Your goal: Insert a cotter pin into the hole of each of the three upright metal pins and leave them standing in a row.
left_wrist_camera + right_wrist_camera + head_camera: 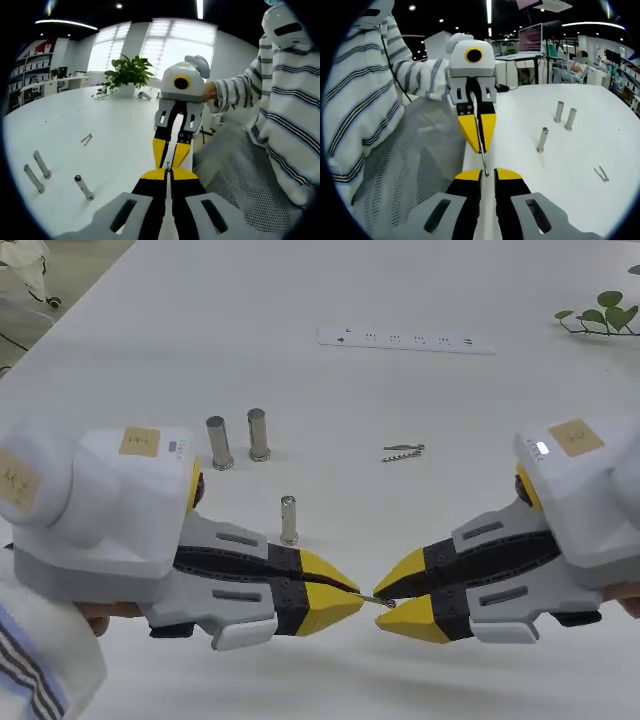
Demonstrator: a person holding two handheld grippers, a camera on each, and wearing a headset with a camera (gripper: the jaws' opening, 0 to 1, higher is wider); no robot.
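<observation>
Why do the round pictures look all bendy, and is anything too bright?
Left gripper view: the fisheye lens curves the table and the windows glow washed-out white. Right gripper view: the same bending, and the ceiling light strip flares. Head view: straight lines, soft even light, barely any shadow by the metal pins.

3 smooth, silvery metal pins (289, 519); thin bare-metal cotter pin (372, 597); matt white table (450, 300); striped cloth sleeve (285, 115).
</observation>
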